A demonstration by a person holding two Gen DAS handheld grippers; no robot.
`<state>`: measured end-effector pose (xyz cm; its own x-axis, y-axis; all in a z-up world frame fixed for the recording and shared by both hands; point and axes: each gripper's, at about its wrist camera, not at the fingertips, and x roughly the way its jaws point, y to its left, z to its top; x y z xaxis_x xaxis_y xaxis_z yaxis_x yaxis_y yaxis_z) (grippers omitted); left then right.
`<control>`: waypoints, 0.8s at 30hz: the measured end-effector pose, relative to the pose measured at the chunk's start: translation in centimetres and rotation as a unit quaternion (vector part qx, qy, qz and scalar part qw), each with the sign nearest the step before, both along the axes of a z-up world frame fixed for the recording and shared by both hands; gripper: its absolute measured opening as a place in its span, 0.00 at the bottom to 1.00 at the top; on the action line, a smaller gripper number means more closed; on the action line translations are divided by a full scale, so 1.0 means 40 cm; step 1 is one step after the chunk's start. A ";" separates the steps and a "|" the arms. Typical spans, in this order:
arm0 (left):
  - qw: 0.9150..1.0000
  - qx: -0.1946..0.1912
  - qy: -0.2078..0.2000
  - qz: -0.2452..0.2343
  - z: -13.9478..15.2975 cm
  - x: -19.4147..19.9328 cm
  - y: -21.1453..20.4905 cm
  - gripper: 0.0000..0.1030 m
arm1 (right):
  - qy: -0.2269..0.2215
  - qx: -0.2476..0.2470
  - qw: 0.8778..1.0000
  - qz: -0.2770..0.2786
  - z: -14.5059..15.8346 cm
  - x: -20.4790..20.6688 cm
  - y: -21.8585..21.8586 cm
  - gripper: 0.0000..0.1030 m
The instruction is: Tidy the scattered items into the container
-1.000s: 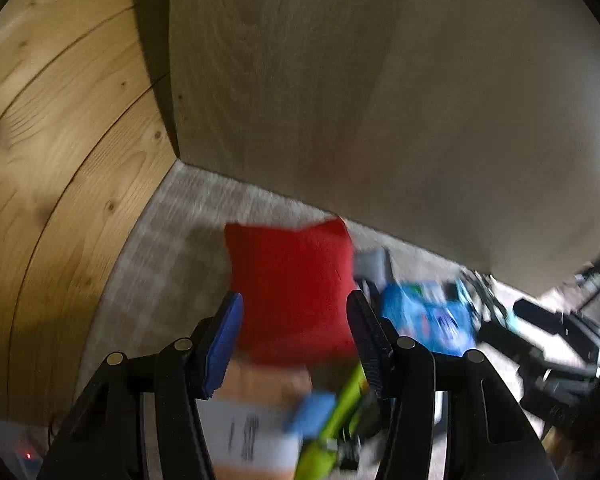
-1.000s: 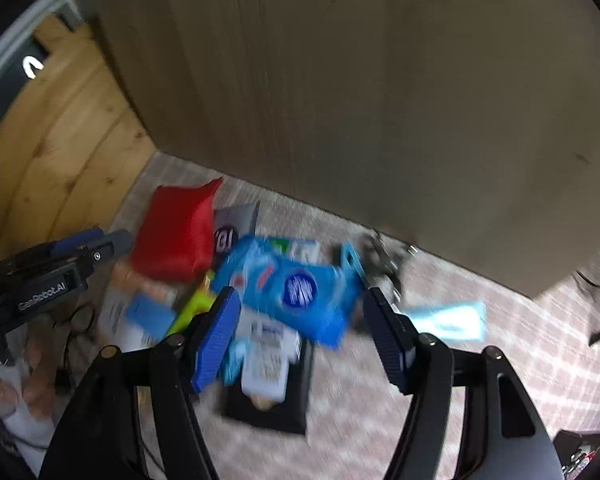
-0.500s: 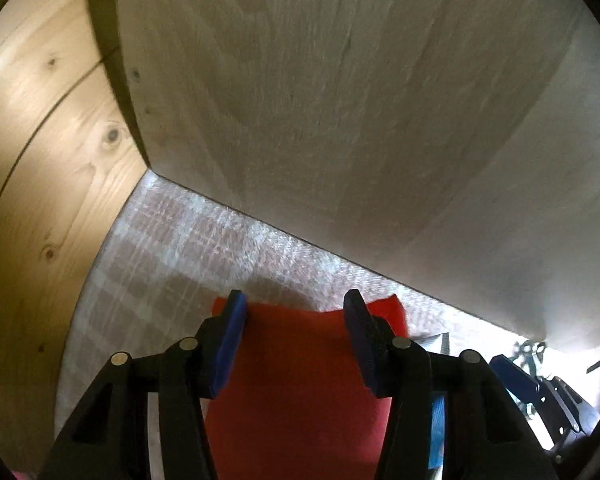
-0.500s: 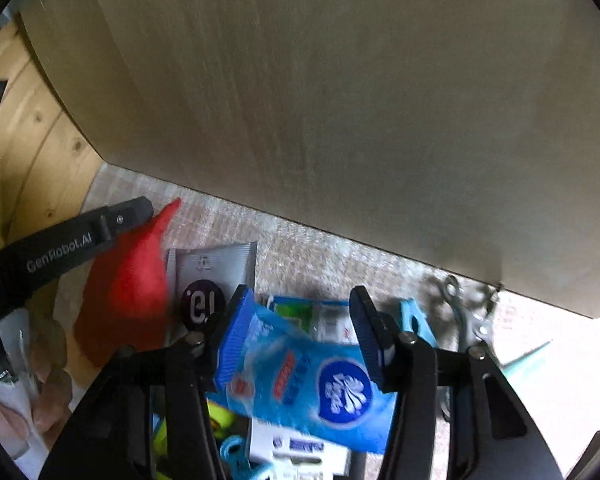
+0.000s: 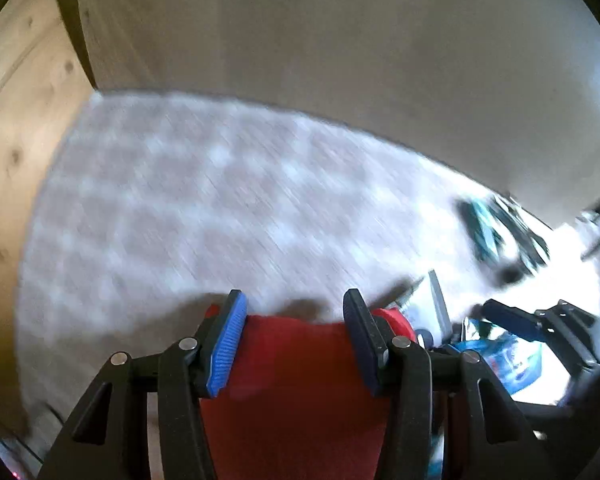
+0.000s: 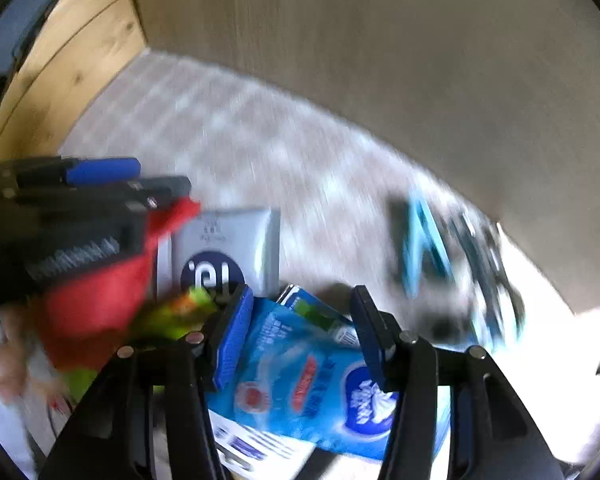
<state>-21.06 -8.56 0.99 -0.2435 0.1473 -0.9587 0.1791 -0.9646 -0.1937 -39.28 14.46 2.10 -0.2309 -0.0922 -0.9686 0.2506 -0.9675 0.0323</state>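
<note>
I have the left gripper (image 5: pixel 292 322), jaws closing, astride the soft red fabric pouch (image 5: pixel 296 392) directly below, grip unconfirmed.

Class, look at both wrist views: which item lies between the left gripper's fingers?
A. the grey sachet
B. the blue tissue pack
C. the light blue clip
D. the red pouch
D: in the left wrist view the red pouch fills the gap of the left gripper.

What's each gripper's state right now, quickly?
Left gripper: jaws have just been closing, now pinching the red pouch.
Right gripper: jaws have just been closing, now gripping the blue tissue pack.
</note>
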 end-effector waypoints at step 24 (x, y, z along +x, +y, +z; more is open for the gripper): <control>0.998 -0.027 0.052 -0.022 0.159 0.446 0.222 0.41 | 0.044 -0.067 0.994 -0.076 0.240 0.555 0.319 0.49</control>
<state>-3.22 0.30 7.37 -0.3358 0.1082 -0.9357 0.1181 -0.9807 -0.1558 -17.07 27.21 11.71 -0.3353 -0.1761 -0.9255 0.1091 -0.9830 0.1475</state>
